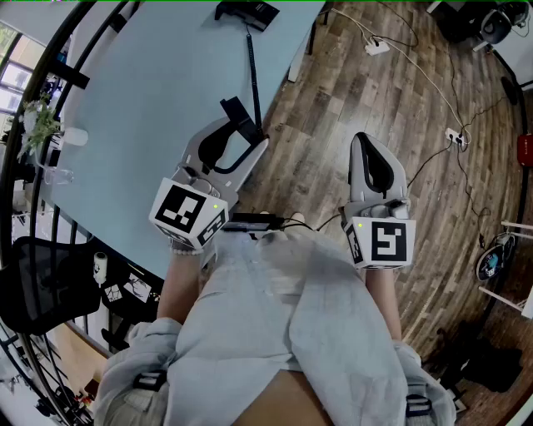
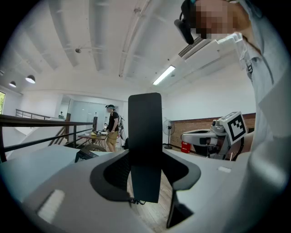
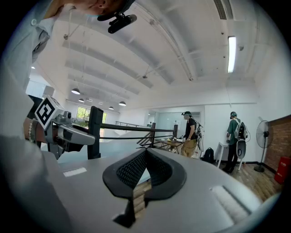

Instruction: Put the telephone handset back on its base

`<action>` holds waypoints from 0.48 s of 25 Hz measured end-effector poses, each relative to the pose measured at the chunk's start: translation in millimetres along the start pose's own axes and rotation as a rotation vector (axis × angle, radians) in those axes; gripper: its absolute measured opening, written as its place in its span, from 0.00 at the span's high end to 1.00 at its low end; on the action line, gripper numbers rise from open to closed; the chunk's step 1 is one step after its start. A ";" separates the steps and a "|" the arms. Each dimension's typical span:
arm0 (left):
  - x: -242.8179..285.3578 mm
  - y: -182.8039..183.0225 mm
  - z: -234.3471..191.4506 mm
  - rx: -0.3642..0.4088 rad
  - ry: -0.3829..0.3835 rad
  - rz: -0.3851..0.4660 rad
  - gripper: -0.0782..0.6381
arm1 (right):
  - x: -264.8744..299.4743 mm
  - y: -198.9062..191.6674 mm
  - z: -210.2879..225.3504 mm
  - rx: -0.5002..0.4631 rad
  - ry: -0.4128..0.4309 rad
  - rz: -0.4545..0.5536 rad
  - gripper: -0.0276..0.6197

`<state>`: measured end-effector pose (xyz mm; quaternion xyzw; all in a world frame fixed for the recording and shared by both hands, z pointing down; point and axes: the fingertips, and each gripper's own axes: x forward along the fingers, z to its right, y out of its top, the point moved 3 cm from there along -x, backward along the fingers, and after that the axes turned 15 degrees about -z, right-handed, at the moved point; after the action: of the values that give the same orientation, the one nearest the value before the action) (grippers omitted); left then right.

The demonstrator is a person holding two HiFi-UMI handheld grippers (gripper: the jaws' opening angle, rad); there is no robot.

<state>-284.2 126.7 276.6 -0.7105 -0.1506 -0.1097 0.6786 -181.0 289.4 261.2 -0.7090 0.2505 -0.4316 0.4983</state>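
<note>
Clearly the handset (image 1: 236, 115) is in the left gripper (image 1: 241, 146): its fingers are clenched on the black bar, which stands upright between them and pokes out beyond their tips. A dark cord (image 1: 252, 71) seems to run from it, ahead of the fingers, to the telephone base (image 1: 247, 11). The base sits on the pale blue surface (image 1: 125, 91), well beyond the fingertips at the far end. The right gripper (image 1: 372, 146) is off to the right of the left fingers, over the wooden floor (image 1: 400, 91), its fingers pressed together on nothing.

The step in hand, I judge, is the carry to the base — the handset is well apart from it. To do it well, hold the clench firm, since a good length of the handset overhangs the tips and a jolt could let it pivot. Move forward along the line of the cord, so that it slackens rather than snagging or dragging the base. Before lowering, turn the handset to lie along the cradle — its direction is too small to make out from here, so it needs a closer look. Release only once the handset rests on the base. The right fingers could steady the base if it slides.
</note>
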 end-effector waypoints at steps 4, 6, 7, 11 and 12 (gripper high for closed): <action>0.9 2.1 2.8 0.000 0.004 0.000 0.60 | -0.8 0.3 2.6 -0.002 0.004 0.004 0.95; 3.0 2.8 4.7 0.002 0.010 -0.003 0.60 | -1.2 0.5 6.8 -0.003 0.005 0.005 0.95; 4.4 3.3 5.8 0.004 0.014 -0.006 0.60 | -1.2 0.4 9.2 -0.004 0.008 0.006 0.95; 10.5 3.9 11.2 0.008 0.028 -0.016 0.60 | -0.6 -2.3 18.1 -0.005 0.023 0.010 0.95; 12.1 3.6 13.0 0.008 0.033 -0.018 0.60 | -0.5 -3.1 20.4 0.001 0.028 0.013 0.95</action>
<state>-272.3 140.3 276.8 -0.7044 -0.1463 -0.1268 0.6829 -163.9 301.0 261.2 -0.7010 0.2619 -0.4382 0.4980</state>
